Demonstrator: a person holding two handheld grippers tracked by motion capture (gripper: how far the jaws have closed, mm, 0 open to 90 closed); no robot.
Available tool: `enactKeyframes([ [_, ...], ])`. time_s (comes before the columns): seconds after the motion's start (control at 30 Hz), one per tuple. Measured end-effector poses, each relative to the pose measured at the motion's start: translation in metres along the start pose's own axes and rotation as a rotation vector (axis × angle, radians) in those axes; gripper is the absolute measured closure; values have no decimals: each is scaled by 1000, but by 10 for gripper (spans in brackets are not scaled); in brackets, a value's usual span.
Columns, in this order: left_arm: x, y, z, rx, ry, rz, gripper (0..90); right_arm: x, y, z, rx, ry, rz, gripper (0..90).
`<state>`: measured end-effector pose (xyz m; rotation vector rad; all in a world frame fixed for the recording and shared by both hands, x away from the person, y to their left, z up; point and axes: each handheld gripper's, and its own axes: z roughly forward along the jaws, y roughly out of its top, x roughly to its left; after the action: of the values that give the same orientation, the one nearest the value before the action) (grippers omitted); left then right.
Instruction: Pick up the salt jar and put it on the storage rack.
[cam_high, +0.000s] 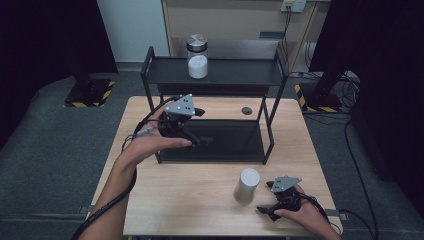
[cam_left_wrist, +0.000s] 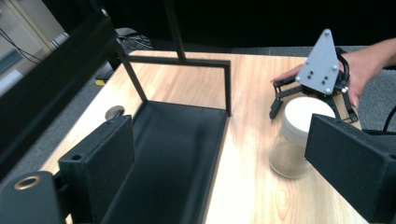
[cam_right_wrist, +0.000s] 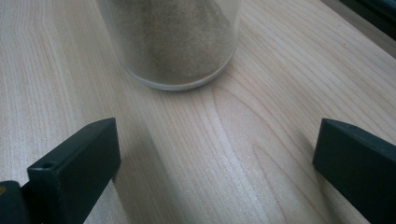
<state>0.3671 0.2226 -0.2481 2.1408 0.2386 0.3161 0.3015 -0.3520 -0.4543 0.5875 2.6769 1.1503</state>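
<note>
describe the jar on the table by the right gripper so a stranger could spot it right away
Start from the wooden table with the black two-tier shelf at its back. In front of the shelf, near the table's front right, stands the jar just left of the right gripper. It has a white lid and tan powder, unlike the top-shelf jar, which holds white powder.

Grey carpet (cam_high: 45, 150) is covering the floor, black curtains (cam_high: 45, 35) are hanging on both sides, and a pale wooden cabinet (cam_high: 235, 20) is sitting at the back wall.
</note>
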Motion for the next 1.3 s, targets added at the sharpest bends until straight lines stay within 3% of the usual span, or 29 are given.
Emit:
enactKeyframes([
  [0.77,-28,-75,48,54,-59,-80,68,1,0,0,3,0,9,17],
  [1.13,-45,-109,66,96,-73,-94,63,1,0,0,3,-1,10,17],
  [1.3,-51,-128,73,100,-89,-128,62,1,0,0,5,-3,10,17],
])
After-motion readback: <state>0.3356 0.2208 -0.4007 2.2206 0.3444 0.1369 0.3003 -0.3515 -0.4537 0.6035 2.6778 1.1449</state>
